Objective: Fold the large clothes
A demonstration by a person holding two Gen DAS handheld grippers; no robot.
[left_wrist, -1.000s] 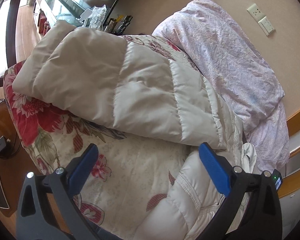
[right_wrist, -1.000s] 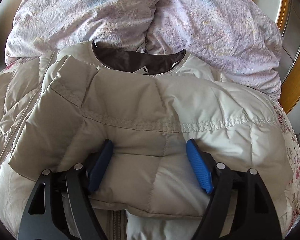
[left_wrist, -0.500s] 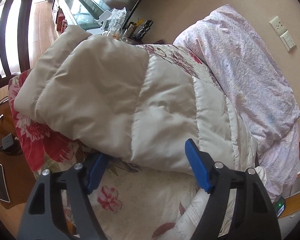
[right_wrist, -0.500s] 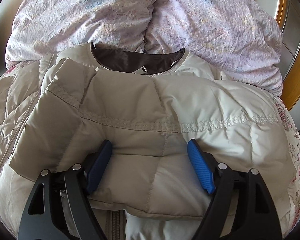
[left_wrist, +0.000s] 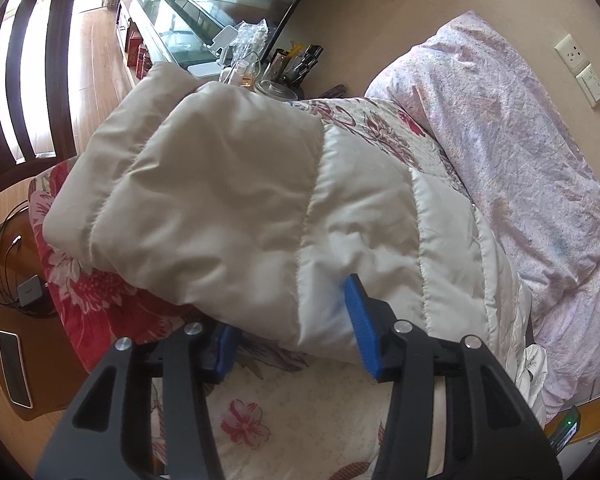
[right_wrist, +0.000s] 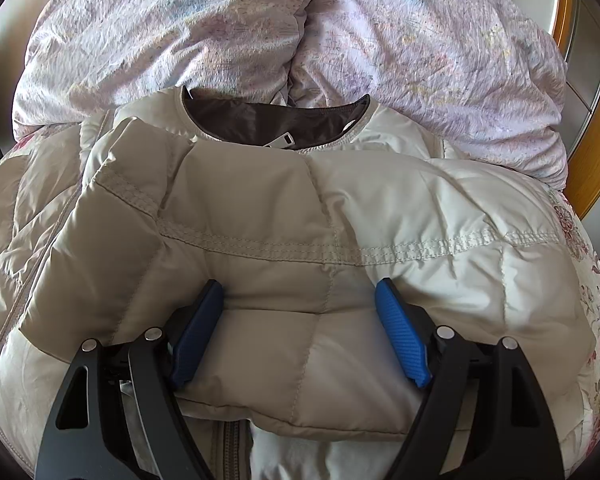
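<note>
Bedroom; bed (left_wrist: pixel 284 412) with flowered cover as work surface, wall with switch plates beyond, crumpled lilac duvet (left_wrist: pixel 512 184) ahead and to the right of the left claw.

Far left of the left claw: wooden nightstand (left_wrist: pixel 4 384) carrying a phone, charger and cables. Ahead and up-left: glass-topped cabinet crowded with bottles, a pen holder and clear wrap; contents too small to itemise.

Left claw (left_wrist: pixel 292 332): jaws closing around the lower edge of the sleeve (left_wrist: pixel 236 208) of the padded jacket (right_wrist: pixel 440 216), one pad beneath the sleeve, the other against its top face. Firm pinch not confirmed.

Right claw (right_wrist: pixel 300 328): jaws wide, straddling the other sleeve folded across the chest; pads touch the padding, which bulges between them, so a wide grip on the sleeve is judged. Collar with dark lining (right_wrist: pixel 276 124) directly ahead, duvet beyond it.

Handling, as judged: light, soft, compressible, slick shell, likely to spring back and slide. Best taken at stitched seams or cuff edges, with a deep bite through the full padding.
</note>
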